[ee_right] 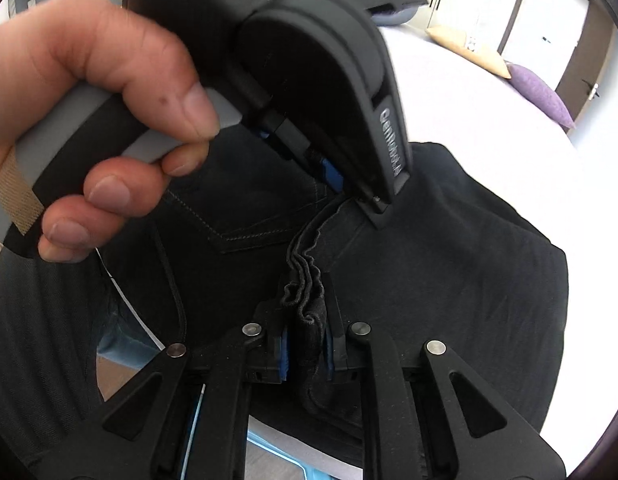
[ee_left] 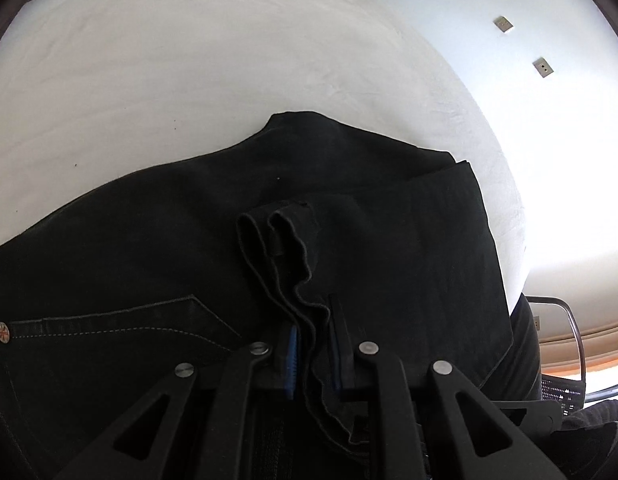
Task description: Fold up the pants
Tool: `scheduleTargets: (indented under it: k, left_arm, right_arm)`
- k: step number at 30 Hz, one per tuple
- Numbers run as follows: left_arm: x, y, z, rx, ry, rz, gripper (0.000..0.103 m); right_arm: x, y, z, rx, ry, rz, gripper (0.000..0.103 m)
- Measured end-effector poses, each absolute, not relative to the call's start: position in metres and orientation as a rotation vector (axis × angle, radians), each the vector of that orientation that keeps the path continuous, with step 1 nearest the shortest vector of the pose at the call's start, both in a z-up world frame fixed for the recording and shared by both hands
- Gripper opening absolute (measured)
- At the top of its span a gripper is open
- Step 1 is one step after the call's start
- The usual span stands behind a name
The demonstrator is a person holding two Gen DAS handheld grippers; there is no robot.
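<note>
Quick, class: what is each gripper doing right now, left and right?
Left gripper: shut on the pants hem.
Right gripper: shut on the same bunched hem.

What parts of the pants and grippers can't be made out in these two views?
- Pants: legs and full outline, cut off by the lower frame edges in both views.
- Left gripper: its fingertips, hidden by its own body in the right wrist view.
- Bed: far side washed out by glare, right wrist view.
</note>
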State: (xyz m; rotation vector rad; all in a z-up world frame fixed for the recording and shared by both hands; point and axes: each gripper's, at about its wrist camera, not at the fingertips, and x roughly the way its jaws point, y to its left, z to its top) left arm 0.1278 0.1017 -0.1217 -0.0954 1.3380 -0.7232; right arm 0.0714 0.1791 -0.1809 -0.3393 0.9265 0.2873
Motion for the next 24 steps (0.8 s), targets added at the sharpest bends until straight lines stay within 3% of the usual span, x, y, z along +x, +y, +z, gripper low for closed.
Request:
scheduleTargets:
  k: [2,4,5,7,8,12,14,16,18,24]
  left_arm:
    - [0.127,0.091,-0.12,-0.078,1.329,-0.722,0.016]
    - [0.124,0.084,-0.115,-0.045,1.309,-0.711,0.024]
    - [0.121,0.085,-0.11,-0.019,1.289,-0.685,0.034]
    - [0.119,0.09,-0.101,0.036,1.242,-0.624,0.06]
    - [0.116,0.092,-0.095,0.065,1.211,-0.582,0.073]
    - [0.101,0.097,-0.069,0.145,1.098,-0.474,0.072]
    - [0.081,0.081,-0.063,0.213,1.047,-0.467,0.068]
    - [0.065,0.063,-0.069,0.283,1.037,-0.475,0.055]
    - [0.05,0.041,-0.088,0.326,1.078,-0.487,0.038]
    - [0.045,0.022,-0.11,0.351,1.1,-0.416,0.036]
  right_arm:
    - [0.073,0.174,-0.189,-0.299,0.955,0.282,0.015]
    - [0.076,0.17,-0.186,-0.224,0.982,0.329,0.023]
    - [0.071,0.149,-0.188,-0.19,0.994,0.364,0.03]
    - [0.061,0.132,-0.179,-0.087,0.991,0.436,0.078]
    - [0.055,0.123,-0.174,-0.032,0.978,0.462,0.08]
    - [0.039,0.063,-0.157,0.246,0.96,0.556,0.079]
    - [0.051,0.024,-0.156,0.36,0.945,0.554,0.064]
    - [0.064,-0.024,-0.158,0.452,0.935,0.51,0.033]
    - [0.077,-0.062,-0.159,0.537,0.927,0.471,0.024]
    - [0.166,-0.145,-0.184,0.771,0.933,0.574,0.023]
